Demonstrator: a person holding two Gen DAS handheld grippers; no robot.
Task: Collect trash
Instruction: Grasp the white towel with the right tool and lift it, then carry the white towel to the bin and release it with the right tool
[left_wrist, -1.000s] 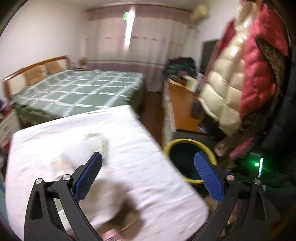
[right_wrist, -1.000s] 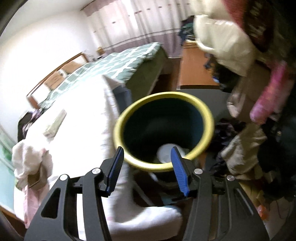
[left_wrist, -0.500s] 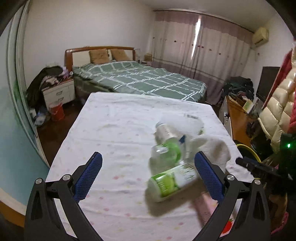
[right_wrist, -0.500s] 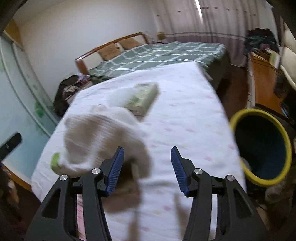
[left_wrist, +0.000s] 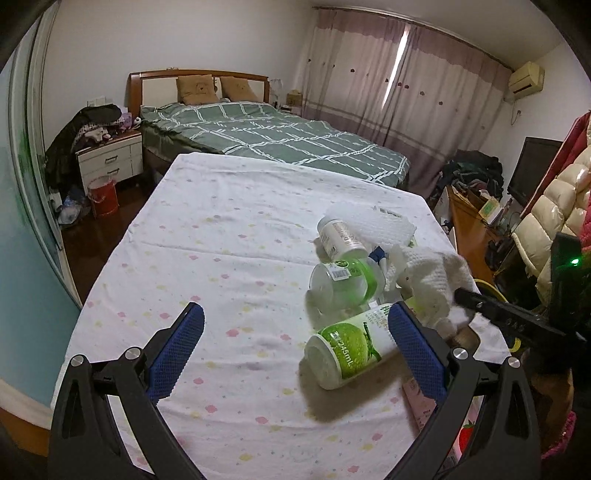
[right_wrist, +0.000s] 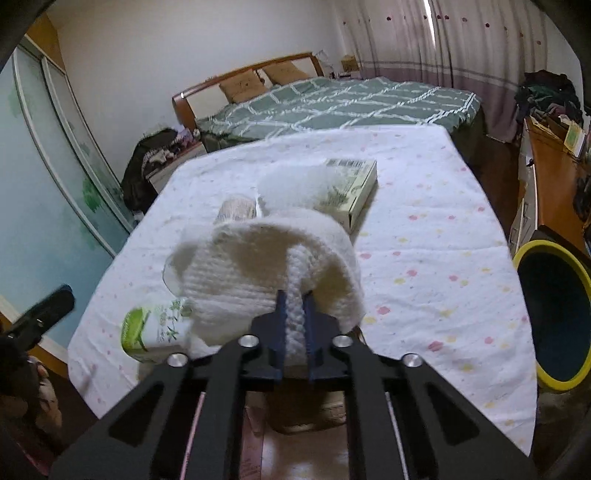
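Note:
A pile of trash lies on a table under a white dotted cloth (left_wrist: 229, 258): a green-labelled 245 mL can (left_wrist: 347, 350) on its side, a clear bottle (left_wrist: 340, 284), a small white bottle (left_wrist: 338, 236), a white foam net (left_wrist: 384, 221) and a white knitted cloth (left_wrist: 432, 269). My left gripper (left_wrist: 295, 350) is open, just in front of the can. My right gripper (right_wrist: 294, 314) is shut on the knitted cloth (right_wrist: 266, 266) and holds it up over the can (right_wrist: 155, 328). A green-white carton (right_wrist: 354, 184) lies behind. The yellow-rimmed bin (right_wrist: 554, 314) stands on the floor to the right.
A bed with a green checked cover (left_wrist: 273, 136) stands beyond the table. A nightstand (left_wrist: 110, 158) and a red bucket (left_wrist: 105, 195) are at the left. A wooden desk (right_wrist: 554, 192) and hanging jackets (left_wrist: 554, 206) are at the right. A pink packet (left_wrist: 424, 402) lies at the table's near edge.
Both grippers swung from the bin back over the table. My right gripper, open half a second ago, has closed on the white knitted cloth. My left gripper stays open and moved slightly closer to the can.

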